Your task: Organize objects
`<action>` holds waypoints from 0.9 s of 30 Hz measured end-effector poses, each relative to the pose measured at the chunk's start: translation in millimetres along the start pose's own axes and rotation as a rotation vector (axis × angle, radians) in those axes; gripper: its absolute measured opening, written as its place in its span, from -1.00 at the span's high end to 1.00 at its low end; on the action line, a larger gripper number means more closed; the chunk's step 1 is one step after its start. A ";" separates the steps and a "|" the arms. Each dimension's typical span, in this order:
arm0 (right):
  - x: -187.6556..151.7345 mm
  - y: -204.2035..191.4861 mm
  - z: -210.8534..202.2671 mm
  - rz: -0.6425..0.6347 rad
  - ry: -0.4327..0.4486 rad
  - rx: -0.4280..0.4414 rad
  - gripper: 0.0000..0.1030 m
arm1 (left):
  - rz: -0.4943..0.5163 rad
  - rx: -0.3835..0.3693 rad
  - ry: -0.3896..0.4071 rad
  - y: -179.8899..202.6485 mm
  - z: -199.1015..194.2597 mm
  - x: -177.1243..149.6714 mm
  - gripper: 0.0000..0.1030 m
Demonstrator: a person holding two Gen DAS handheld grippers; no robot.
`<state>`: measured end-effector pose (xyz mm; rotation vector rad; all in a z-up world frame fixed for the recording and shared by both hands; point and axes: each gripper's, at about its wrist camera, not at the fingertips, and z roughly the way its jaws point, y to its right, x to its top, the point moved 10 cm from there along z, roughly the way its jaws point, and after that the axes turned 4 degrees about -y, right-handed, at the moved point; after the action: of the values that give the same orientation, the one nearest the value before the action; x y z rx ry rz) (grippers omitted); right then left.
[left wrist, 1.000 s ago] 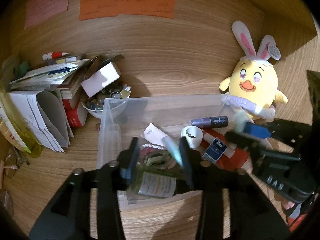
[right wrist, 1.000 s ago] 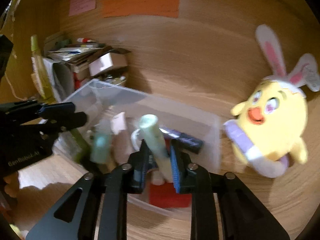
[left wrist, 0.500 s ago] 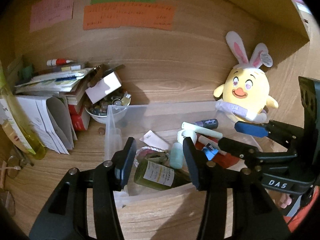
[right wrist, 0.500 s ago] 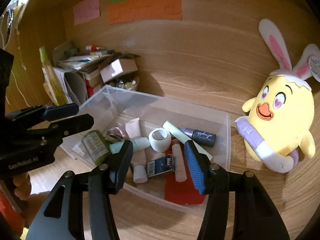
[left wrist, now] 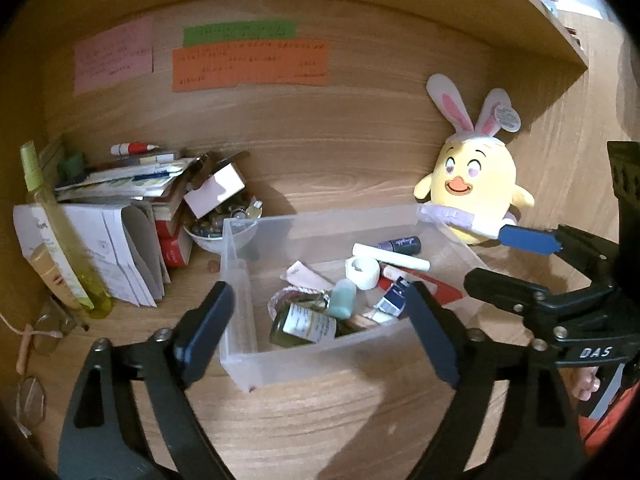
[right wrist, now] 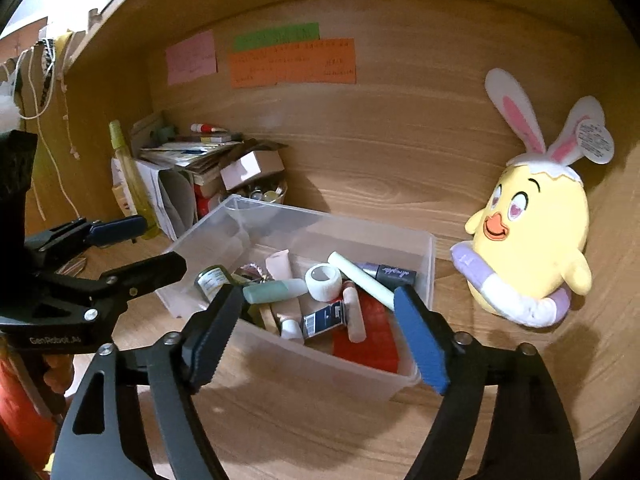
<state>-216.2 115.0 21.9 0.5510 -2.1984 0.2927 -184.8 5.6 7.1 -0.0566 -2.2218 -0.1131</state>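
L gripper (left wrist: 320, 320) jaws opening, empty | clear bin (left wrist: 240, 344) w/ toiletries below

Home desk, probably (sticky notes (left wrist: 248, 66), plush (left wrist: 474, 184))

1. My left gripper (left wrist: 320, 328) was matte black, with silver screws at the finger pivots.
2. My right gripper (right wrist: 316, 336) wore blue ribbed pads (right wrist: 420, 344) on black arms.
3. White lettering marked both frames.
4. An orange sleeve (right wrist: 16, 400) showed behind.

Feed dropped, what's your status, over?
Left gripper and right gripper: jaws opening, nothing between them. Clear plastic bin full of small toiletries. Nothing in the way.
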 end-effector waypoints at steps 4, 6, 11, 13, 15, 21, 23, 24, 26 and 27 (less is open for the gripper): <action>-9.2 -0.3 -5.6 0.013 0.002 0.014 -0.66 | 0.008 0.008 -0.012 1.0 -1.6 -11.4 -0.80; -14.5 -0.2 -6.7 0.020 -0.005 0.015 -0.67 | 0.007 0.007 -0.021 1.1 -1.9 -17.3 -0.80; -27.8 -1.6 -9.7 0.024 -0.019 0.016 -0.69 | -0.014 0.001 -0.029 -0.5 -3.9 -27.5 -0.83; -30.9 -2.5 -10.6 0.027 -0.023 0.014 -0.70 | -0.020 -0.002 -0.030 -1.0 -4.5 -30.2 -0.83; -33.8 -3.7 -11.5 0.029 -0.026 0.016 -0.70 | -0.027 -0.005 -0.033 -0.9 -5.4 -32.8 -0.83; -38.7 -4.8 -15.5 0.039 -0.024 0.023 -0.70 | -0.025 -0.006 -0.033 1.7 -8.6 -37.5 -0.84; -39.1 -5.0 -16.2 0.045 -0.023 0.025 -0.70 | -0.026 -0.008 -0.031 2.8 -9.8 -37.8 -0.84; -39.4 -4.5 -16.3 0.048 -0.023 0.026 -0.70 | -0.027 -0.010 -0.030 3.2 -10.5 -37.8 -0.84; -40.3 -3.5 -16.4 0.052 -0.025 0.027 -0.70 | -0.030 -0.012 -0.026 3.8 -11.6 -37.5 -0.85; -40.9 -2.9 -16.7 0.054 -0.026 0.026 -0.71 | -0.031 -0.013 -0.026 4.1 -12.1 -37.5 -0.85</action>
<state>-180.7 130.6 0.6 0.5134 -2.2400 0.3446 -152.2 8.4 -15.0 -0.0310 -2.2481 -0.1439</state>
